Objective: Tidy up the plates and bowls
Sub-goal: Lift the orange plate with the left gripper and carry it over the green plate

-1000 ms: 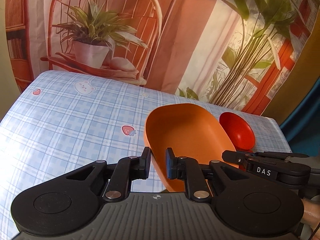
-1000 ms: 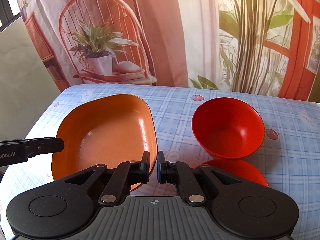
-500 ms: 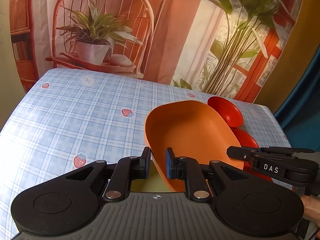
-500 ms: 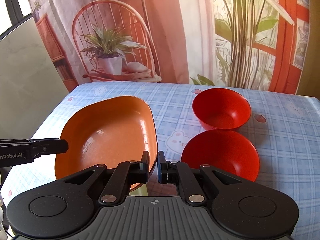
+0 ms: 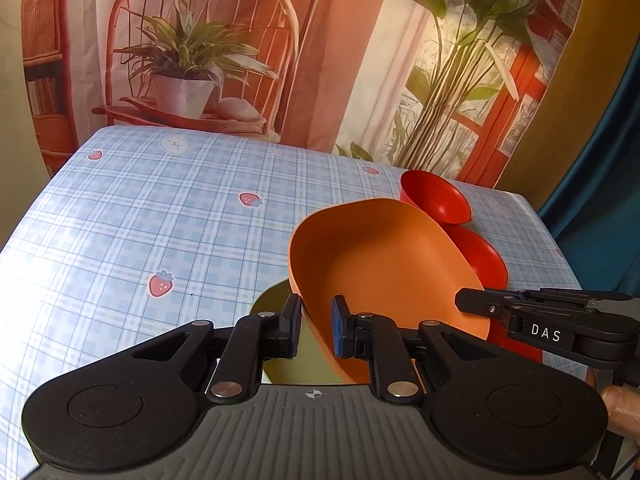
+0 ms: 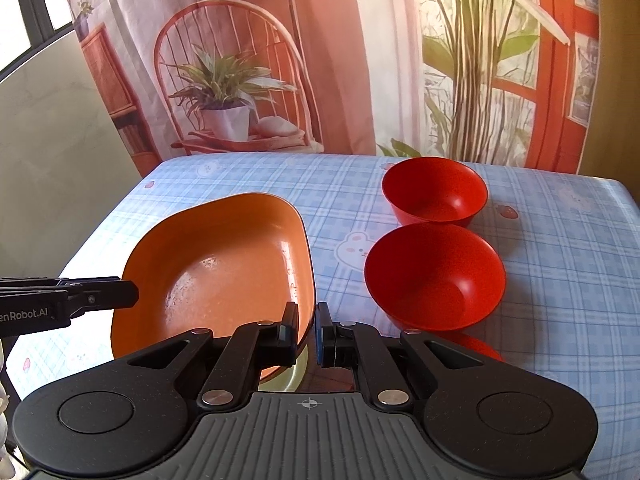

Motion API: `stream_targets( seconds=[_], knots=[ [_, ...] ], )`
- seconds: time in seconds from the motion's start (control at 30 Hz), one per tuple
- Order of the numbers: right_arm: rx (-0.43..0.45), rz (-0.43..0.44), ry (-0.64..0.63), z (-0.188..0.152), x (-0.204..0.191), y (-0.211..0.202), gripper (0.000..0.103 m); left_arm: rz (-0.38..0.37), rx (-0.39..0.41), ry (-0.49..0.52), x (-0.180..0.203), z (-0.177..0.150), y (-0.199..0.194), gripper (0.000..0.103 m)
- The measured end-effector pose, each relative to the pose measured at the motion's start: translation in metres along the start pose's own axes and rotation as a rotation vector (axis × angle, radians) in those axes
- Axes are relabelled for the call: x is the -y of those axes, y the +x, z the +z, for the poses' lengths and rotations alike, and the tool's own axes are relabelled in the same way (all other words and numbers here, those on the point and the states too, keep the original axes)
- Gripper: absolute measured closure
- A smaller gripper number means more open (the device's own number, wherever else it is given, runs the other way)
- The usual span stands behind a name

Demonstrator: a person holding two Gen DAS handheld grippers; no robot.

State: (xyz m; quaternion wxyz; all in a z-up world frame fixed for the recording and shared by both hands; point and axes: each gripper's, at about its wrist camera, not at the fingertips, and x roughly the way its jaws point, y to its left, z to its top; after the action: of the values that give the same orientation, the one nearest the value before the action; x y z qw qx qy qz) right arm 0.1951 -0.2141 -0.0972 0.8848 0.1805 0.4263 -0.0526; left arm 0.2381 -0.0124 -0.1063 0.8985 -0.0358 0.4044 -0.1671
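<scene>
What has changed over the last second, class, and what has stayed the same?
Both grippers have carried the orange plate back toward the table's near edge: a second red bowl and a yellow-green dish beneath the plate have come into view. Unchanged: the left gripper and right gripper stay clamped on opposite rims, and the far red bowl rests in place.

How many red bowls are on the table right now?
2 for certain: far bowl toward the back of the table, near bowl just in front of it. A red sliver behind the right tool may be a third.
</scene>
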Motion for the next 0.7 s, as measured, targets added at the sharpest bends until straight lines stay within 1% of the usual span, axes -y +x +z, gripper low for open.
stream_targets(
  seconds=[0.3,0.7],
  knots=[
    [-0.016,-0.008,-0.001,-0.016,-0.001,0.001,0.096,-0.001,-0.031,0.004,-0.003,-0.019,0.004,0.086],
    [-0.048,-0.005,-0.007,-0.025,-0.011,0.024,0.095,0.058,-0.033,0.025,-0.011,-0.022,0.018,0.086]
  ],
)
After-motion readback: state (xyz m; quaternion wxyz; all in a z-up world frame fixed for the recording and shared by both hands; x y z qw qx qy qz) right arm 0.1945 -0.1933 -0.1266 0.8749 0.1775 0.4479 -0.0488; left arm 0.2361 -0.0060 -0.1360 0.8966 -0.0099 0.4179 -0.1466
